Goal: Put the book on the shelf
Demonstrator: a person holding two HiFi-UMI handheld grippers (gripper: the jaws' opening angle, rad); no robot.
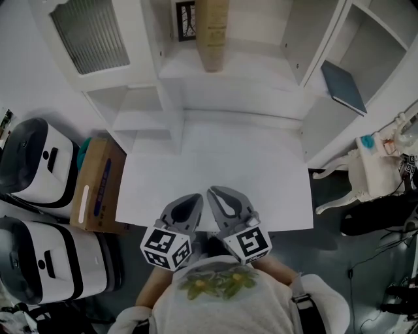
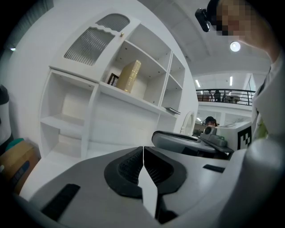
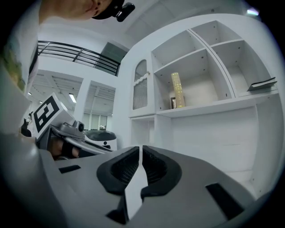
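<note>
A tall tan book (image 1: pixel 212 32) stands upright in the middle shelf compartment, and it also shows as the tan book (image 2: pixel 129 76) and the tan book (image 3: pixel 177 90) in the gripper views. A thin dark book (image 1: pixel 344 87) lies flat on the right-hand shelf; the right gripper view has this dark book (image 3: pixel 262 84) at its far right. My left gripper (image 1: pixel 189 201) and right gripper (image 1: pixel 219 194) hover side by side over the near edge of the white tabletop (image 1: pixel 215 163). Both are shut with nothing between the pads, as the left gripper (image 2: pixel 143 153) and right gripper (image 3: pixel 140 153) show in their own views.
A small dark picture frame (image 1: pixel 186 19) stands left of the tan book. Two white-and-black machines (image 1: pixel 32 163) (image 1: pixel 46 261) and a cardboard box (image 1: pixel 98 186) sit on the floor at the left. A white chair (image 1: pixel 369 163) stands to the right of the tabletop.
</note>
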